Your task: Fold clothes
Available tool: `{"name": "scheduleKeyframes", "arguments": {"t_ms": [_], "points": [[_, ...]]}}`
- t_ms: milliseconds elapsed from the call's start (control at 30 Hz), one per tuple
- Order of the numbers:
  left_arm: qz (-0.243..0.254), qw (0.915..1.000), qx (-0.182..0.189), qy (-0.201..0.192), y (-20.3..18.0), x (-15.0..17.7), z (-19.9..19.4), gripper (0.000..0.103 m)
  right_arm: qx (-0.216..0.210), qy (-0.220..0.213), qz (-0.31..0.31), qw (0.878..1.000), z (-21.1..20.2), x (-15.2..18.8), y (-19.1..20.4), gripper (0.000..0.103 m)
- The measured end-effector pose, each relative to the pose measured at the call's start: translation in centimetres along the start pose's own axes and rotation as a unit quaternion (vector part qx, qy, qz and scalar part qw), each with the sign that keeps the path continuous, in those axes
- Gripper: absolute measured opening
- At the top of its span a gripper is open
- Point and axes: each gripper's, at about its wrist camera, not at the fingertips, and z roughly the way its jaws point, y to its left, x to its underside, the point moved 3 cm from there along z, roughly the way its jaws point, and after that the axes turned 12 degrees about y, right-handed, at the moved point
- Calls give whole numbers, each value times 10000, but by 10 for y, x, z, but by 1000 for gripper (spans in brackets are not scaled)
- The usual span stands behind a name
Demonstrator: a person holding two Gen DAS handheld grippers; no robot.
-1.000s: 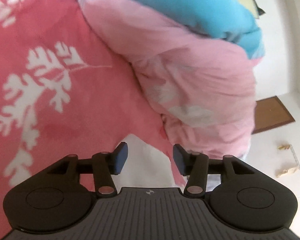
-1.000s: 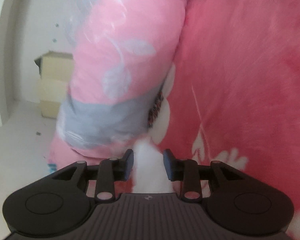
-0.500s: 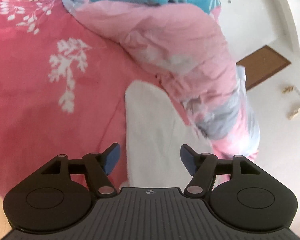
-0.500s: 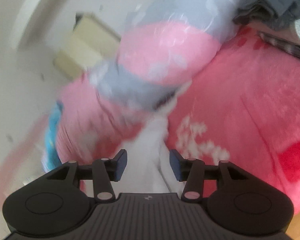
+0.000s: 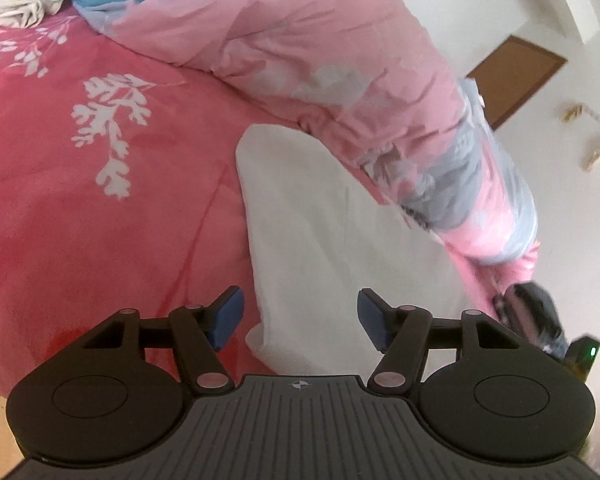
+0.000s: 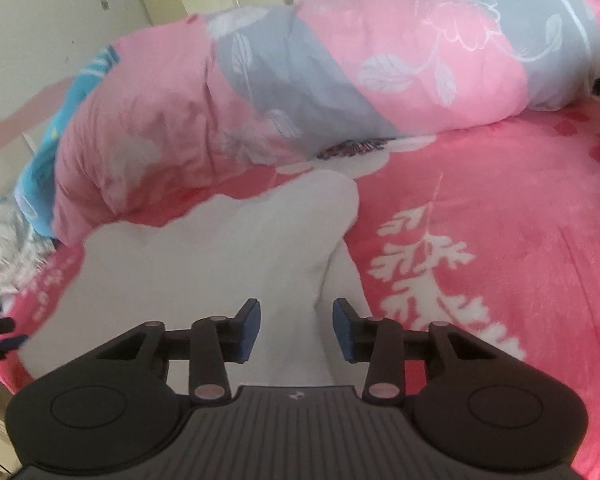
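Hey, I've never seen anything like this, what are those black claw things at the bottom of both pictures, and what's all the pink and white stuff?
Those are two hand-held grippers, one in each of a person's hands, each carrying a wide-angle camera that looks along its two fingers. One picture comes from the left gripper, the other from the right gripper. Both look down at a bed with a red blanket printed with white leaves. On it lies a white garment, to be folded, beside a rolled pink and grey quilt. Both sets of jaws are closing over the white garment, but neither pinches it yet.

White garment [image 5: 324, 216] on white-leaf-printed red blanket [image 5: 80, 200].
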Motion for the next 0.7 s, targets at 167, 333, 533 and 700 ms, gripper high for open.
{"name": "scheduleKeyframes", "arguments": {"t_ms": [167,333,533,700], "points": [[114,9998,-104,139,-1,7,9,62,149,155,-90,9997,8,1,-3,29],[251,9992,-284,149,-2,12,11,57,54,75,34,10000,6,5,-3,1],[469,9976,-511,-11,-6,14,6,53,-140,-276,399,9987,-19,15,-4,0],[440,9974,-553,-140,-8,13,4,41,-125,-352,595,9975,-32,26,-7,0]]}}
